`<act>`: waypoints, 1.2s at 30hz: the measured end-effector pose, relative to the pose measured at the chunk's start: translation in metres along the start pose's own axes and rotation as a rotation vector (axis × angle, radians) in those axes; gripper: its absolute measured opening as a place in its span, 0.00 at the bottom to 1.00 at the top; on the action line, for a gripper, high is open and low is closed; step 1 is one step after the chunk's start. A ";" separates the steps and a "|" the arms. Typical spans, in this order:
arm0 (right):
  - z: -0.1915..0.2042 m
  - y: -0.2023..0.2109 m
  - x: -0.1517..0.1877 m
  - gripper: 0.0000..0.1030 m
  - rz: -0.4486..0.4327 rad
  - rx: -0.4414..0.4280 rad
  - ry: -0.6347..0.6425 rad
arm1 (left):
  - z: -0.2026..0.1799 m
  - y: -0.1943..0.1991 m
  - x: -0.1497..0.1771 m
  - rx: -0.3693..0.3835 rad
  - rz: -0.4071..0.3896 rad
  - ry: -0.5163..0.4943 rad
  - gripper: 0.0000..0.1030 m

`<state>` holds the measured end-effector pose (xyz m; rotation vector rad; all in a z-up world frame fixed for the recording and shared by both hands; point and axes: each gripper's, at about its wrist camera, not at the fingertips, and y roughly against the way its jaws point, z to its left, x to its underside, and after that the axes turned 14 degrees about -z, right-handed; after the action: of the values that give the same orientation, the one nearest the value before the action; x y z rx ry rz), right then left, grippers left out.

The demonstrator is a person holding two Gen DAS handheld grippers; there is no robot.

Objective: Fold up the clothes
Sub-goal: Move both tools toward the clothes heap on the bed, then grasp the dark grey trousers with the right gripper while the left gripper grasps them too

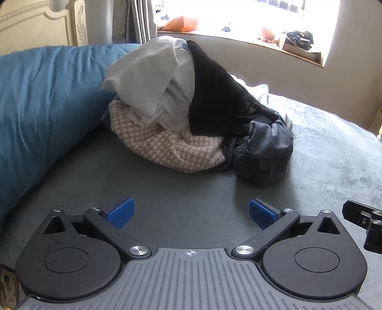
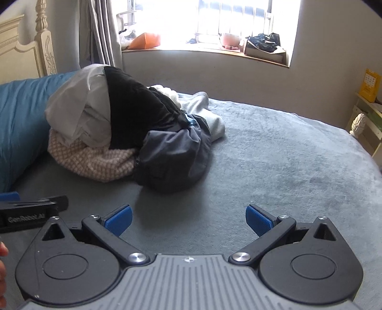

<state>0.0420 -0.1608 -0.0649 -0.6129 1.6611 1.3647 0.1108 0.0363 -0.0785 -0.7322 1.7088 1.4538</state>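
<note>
Heaped unfolded clothes (image 1: 191, 107) — white, black, checked, perhaps grey — on bed

Home bedroom, bed (image 2: 274, 152) with grey blanket, carved cream headboard (image 1: 47, 26), blue pillow (image 1: 43, 95), curtained window (image 2: 214, 21), cluttered sill (image 2: 214, 51)

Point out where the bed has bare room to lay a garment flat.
Bare grey blanket spreads right of the clothes pile toward the bed's edge, and between the pile and both open grippers. The left side is crowded: the pile abuts the blue duvet.

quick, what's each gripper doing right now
Left gripper: open, holding nothing.
Right gripper: open, holding nothing.
</note>
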 end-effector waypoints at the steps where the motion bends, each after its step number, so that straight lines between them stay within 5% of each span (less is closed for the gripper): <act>1: 0.004 0.001 -0.002 1.00 -0.004 0.003 0.006 | 0.002 -0.001 -0.001 0.012 -0.009 -0.002 1.00; 14: 0.014 -0.003 -0.001 1.00 -0.021 -0.004 -0.041 | 0.006 -0.018 0.010 0.108 -0.020 -0.005 1.00; 18: 0.011 -0.017 -0.006 1.00 -0.015 -0.049 -0.053 | -0.003 -0.019 0.016 0.137 -0.111 -0.057 1.00; 31: -0.003 -0.155 -0.055 1.00 0.013 -0.290 -0.014 | -0.054 -0.106 0.037 0.105 -0.089 -0.177 0.99; 36: 0.012 -0.201 -0.080 1.00 0.040 -0.373 0.034 | -0.084 -0.129 0.033 0.127 -0.081 -0.249 0.81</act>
<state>0.2482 -0.2173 -0.1010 -0.8224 1.4597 1.7190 0.1828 -0.0688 -0.1712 -0.5229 1.5457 1.3088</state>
